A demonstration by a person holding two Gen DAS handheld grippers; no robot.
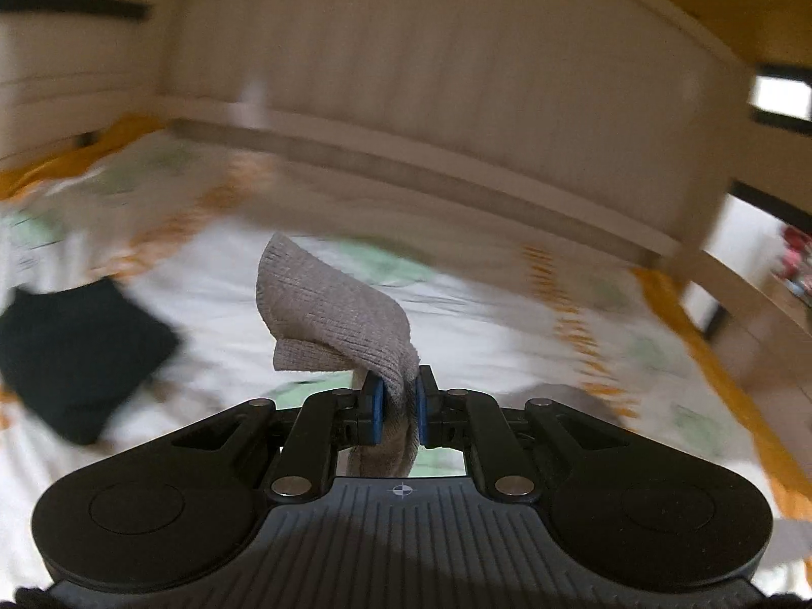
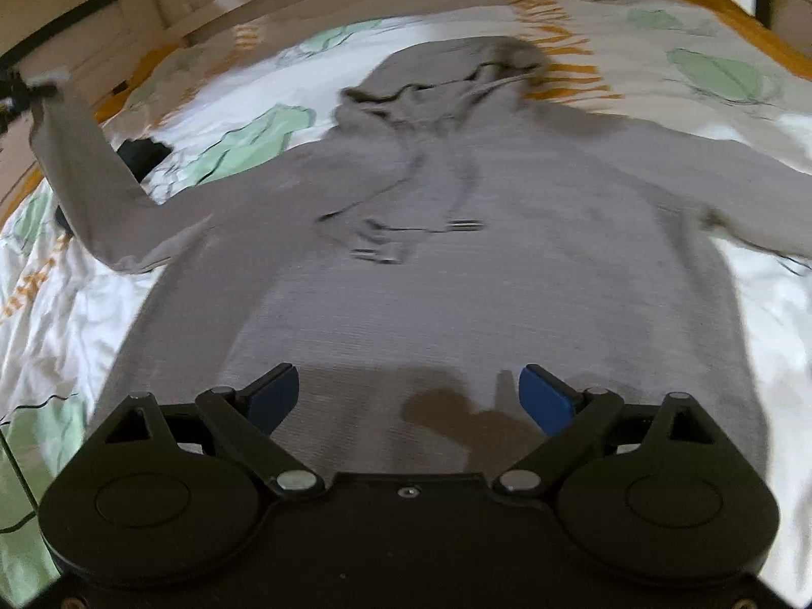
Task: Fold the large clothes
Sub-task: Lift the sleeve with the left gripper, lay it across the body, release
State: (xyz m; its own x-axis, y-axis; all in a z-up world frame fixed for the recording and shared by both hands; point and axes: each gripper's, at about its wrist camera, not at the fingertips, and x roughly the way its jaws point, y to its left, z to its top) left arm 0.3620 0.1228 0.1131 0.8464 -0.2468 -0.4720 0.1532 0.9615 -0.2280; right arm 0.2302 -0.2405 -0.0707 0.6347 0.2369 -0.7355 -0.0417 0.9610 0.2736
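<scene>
A grey knitted hoodie [image 2: 431, 279] lies face up on the bed, hood [image 2: 457, 76] toward the headboard, drawstrings across the chest. My left gripper [image 1: 397, 408] is shut on the cuff of its left sleeve [image 1: 335, 319] and holds it up above the bed; the raised sleeve [image 2: 91, 193] also shows at the left of the right wrist view. My right gripper [image 2: 408, 398] is open and empty, hovering over the hoodie's lower body. The other sleeve [image 2: 761, 203] lies out to the right.
The bed has a white sheet [image 2: 76, 314] with green leaf and orange prints. A black folded garment [image 1: 76, 350] lies on the bed to the left. A pale wooden headboard [image 1: 457, 101] stands behind, with a bed rail [image 1: 736, 294] at the right.
</scene>
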